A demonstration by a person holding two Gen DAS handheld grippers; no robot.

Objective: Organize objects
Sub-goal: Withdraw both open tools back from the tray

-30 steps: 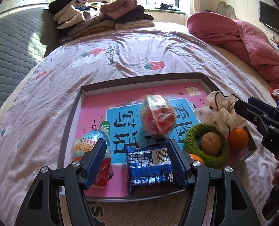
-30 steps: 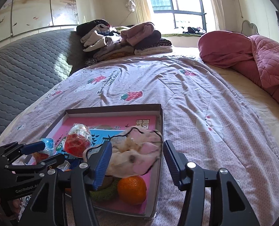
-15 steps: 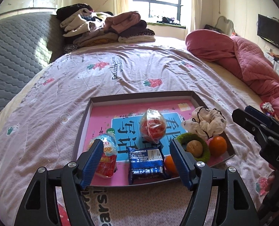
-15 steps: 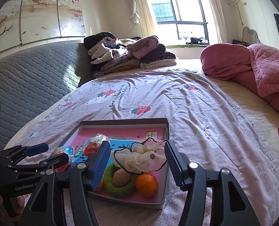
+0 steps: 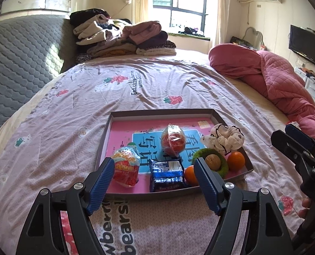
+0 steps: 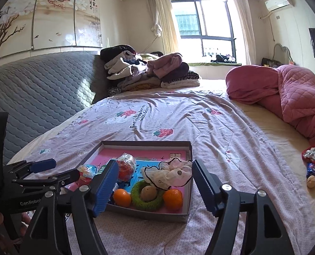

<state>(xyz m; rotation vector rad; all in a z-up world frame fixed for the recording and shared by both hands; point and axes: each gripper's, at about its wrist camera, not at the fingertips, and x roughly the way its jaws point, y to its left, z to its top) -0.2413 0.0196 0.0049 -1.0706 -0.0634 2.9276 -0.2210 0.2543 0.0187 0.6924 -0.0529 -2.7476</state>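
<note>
A: Where are you holding the two grippers?

B: You are holding the left gripper (image 5: 154, 175) above the near edge of the shallow cardboard tray (image 5: 106, 133), its jaws standing wide and gripping nothing. You are holding the right gripper (image 6: 155, 180) over the tray's near right corner, its jaws likewise spread wide and empty.

A: What is lying in the tray?

B: The tray is resting on the strawberry-print bedspread (image 5: 136, 80). Along its near edge a red-and-blue snack packet (image 5: 126, 167) is lying at the left, a blue biscuit packet (image 5: 167, 174) is lying beside it, and an orange (image 5: 190, 174) is touching the packet's right side. A walnut (image 5: 212, 162) is sitting inside a green ring scrunchie (image 5: 223, 165). A second orange (image 5: 236, 161) is lying just right of the ring. A cream scrunchie with black trim (image 5: 225, 138) is draping over the tray's right wall. A clear bag of red contents (image 5: 173, 140) is standing near the middle.

A: Is anything lying outside the tray?

B: In the right wrist view, a small cluster of items (image 6: 313, 170) is lying on the bed well apart to the right; you cannot identify each one. Folded clothes (image 5: 123, 38) are piling at the far end.
</note>
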